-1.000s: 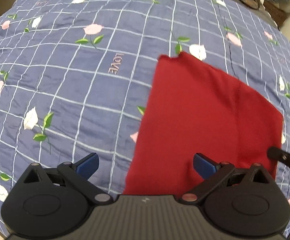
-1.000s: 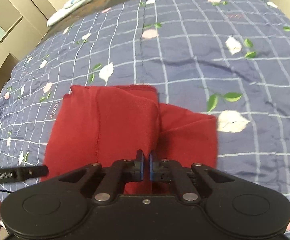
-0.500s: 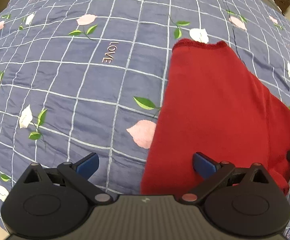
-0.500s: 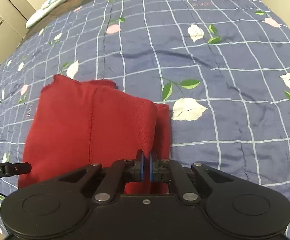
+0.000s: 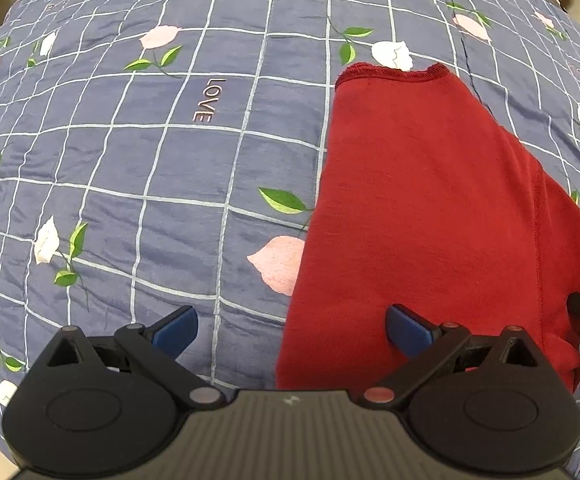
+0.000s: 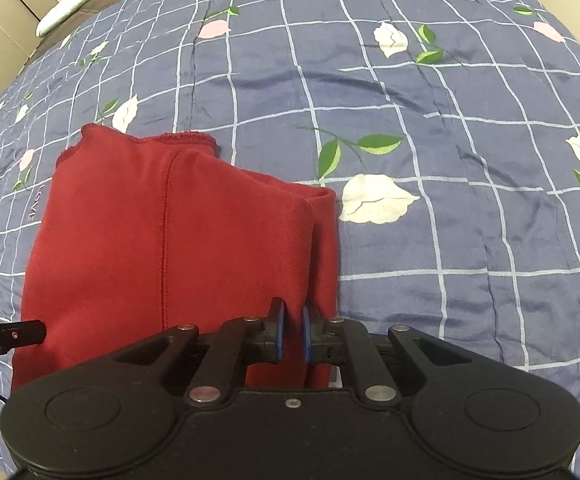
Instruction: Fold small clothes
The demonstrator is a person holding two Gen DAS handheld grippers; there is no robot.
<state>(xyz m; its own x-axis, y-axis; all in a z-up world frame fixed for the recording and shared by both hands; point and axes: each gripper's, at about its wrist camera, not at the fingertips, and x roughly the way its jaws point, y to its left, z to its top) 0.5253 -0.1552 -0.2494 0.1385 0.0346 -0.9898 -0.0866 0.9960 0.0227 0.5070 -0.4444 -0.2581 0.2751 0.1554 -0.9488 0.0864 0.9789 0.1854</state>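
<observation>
Lying folded on the bed's blue checked quilt, the red garment fills the right half of our left wrist view, its hemmed edge at the far end beside a white flower print. We've got the left gripper spread wide and holding nothing: its left blue pad hangs over bare quilt, its right pad over the near end of the red cloth, so the garment's left edge runs up between the two fingers. Over on the right wrist view, the garment sits left of centre, and its doubled right-hand fold comes straight down into the right gripper. Those blue pads stand only a narrow slit apart, red fabric showing between them, though we cannot tell whether they are truly pinching it. A black gripper tip pokes in at the garment's near left corner.
</observation>
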